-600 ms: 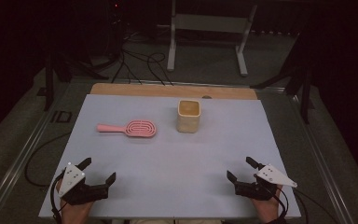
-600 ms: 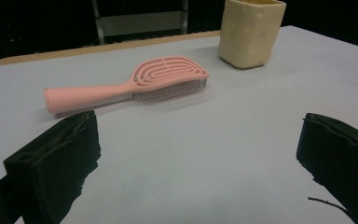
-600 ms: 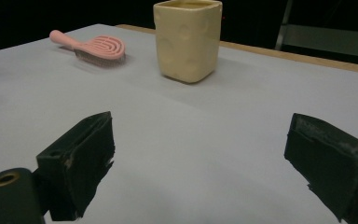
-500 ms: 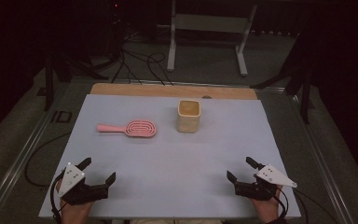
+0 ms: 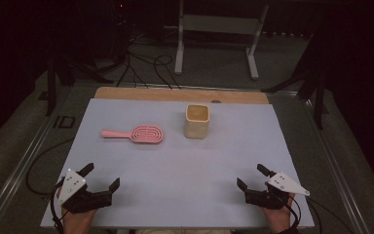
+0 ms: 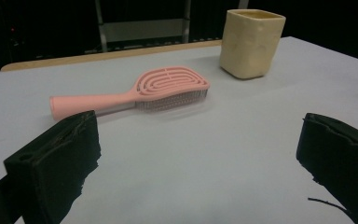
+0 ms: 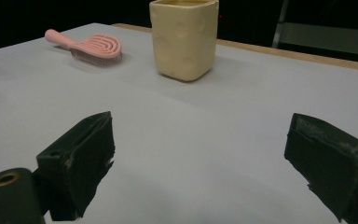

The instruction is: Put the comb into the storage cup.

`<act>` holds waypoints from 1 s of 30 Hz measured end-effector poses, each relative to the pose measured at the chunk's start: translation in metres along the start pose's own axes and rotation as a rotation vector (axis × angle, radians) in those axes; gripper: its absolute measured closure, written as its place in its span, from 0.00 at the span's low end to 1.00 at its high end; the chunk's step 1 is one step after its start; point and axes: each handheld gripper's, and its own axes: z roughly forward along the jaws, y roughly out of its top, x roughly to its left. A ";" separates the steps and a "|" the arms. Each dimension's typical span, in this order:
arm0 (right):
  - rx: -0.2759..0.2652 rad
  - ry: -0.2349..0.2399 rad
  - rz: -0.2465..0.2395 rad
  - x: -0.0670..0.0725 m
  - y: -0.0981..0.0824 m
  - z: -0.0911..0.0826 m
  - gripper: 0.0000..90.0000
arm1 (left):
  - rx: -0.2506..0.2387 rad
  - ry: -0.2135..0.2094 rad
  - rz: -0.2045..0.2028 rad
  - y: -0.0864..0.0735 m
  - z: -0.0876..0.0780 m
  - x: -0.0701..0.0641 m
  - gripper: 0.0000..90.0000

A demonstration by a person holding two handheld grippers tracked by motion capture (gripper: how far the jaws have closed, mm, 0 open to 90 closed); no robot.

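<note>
- Here we hold the left gripper and the right gripper low at the near edge of the white table, one at each corner, jaws spread wide and nothing between them. We read this as a ready stance: both tools face the objects from well apart, so either can go forward.
- The pink hairbrush lies flat on the far left half of the table with its handle pointing left; the cream cup stands upright just to its right, the two near each other but not touching. Our guess is that the brush is meant for the cup, since the cup's mouth faces up and is free.
- The high view gives us the layout: both hands, both grippers and the gap between brush and cup.
- The left gripper view adds what that one hides: the brush rests bristles down, ribbed back upward, its handle nearest our left jaw.
- The right gripper view shows the cup closer, with dimpled walls, and the brush beyond it to the left.
</note>
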 end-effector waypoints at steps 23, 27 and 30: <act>-0.007 -0.028 0.017 -0.005 -0.001 -0.001 0.09 | -0.026 0.025 0.019 0.031 0.001 0.002 0.01; -0.012 -0.033 0.021 -0.005 -0.001 -0.001 0.09 | -0.028 0.031 0.031 0.040 0.003 0.004 0.00; -0.011 -0.035 0.021 -0.005 -0.001 -0.002 0.09 | -0.029 0.034 0.037 0.046 0.005 0.005 0.00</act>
